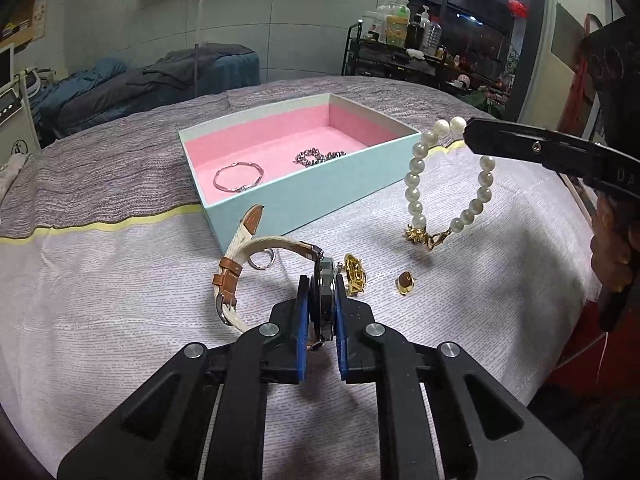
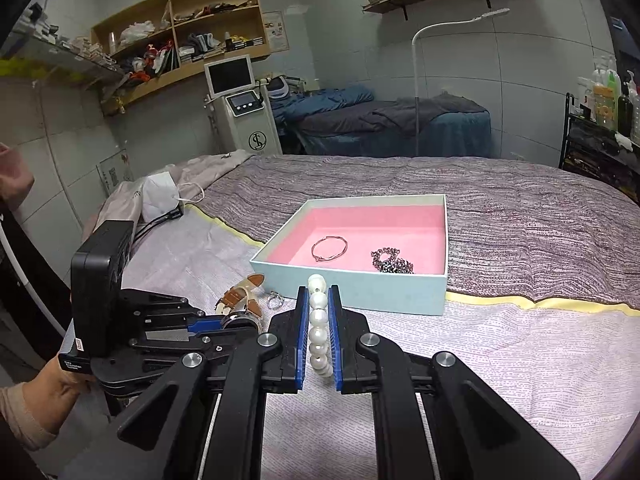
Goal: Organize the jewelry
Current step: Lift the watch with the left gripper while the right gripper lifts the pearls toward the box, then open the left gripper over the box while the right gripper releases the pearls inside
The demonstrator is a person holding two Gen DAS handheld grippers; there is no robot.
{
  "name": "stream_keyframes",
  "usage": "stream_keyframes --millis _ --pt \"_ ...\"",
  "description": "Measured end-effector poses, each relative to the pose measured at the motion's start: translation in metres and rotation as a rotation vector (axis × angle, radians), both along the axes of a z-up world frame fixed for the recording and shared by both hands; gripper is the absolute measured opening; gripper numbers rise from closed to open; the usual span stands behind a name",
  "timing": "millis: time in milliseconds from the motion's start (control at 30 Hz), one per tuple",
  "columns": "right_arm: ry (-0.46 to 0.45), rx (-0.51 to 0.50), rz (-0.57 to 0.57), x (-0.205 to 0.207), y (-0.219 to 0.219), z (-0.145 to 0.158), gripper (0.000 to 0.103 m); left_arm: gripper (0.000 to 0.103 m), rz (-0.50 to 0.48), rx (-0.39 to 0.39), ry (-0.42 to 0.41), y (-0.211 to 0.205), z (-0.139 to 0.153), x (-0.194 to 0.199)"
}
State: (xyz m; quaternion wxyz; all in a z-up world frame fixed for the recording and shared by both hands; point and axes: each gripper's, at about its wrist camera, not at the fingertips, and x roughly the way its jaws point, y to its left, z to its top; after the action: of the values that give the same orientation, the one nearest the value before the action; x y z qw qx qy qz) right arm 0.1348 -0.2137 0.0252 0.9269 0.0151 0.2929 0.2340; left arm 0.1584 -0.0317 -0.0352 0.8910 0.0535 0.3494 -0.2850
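My left gripper (image 1: 323, 284) is shut on a wristwatch (image 1: 326, 292) by its case; the tan and white strap (image 1: 240, 264) curls off to the left. My right gripper (image 2: 319, 294) is shut on a pearl bracelet (image 2: 319, 330), which hangs above the cloth in the left wrist view (image 1: 416, 184). A pale blue box with pink lining (image 1: 304, 200) holds a silver bangle (image 1: 238, 178) and a dark chain bracelet (image 1: 318, 158). In the right wrist view the box (image 2: 352, 292) lies just beyond the pearls.
On the white cloth lie a silver ring (image 1: 262, 260), a gold brooch (image 1: 355, 274) and a gold ring with a brown stone (image 1: 405, 282). A white mask (image 2: 160, 196) lies at the bed's far left. A massage bed, a lamp and shelves stand behind.
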Motion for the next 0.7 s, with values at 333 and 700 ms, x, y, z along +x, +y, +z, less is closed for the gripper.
stream_keyframes --millis 333,700 --pt "-0.065 0.021 -0.001 0.022 0.007 0.026 0.009 0.011 0.047 -0.08 -0.116 -0.002 0.048 0.019" --pt "-0.004 -0.011 -0.093 0.113 0.003 0.023 0.009 0.011 0.03 -0.074 -0.025 -0.03 0.055 0.111"
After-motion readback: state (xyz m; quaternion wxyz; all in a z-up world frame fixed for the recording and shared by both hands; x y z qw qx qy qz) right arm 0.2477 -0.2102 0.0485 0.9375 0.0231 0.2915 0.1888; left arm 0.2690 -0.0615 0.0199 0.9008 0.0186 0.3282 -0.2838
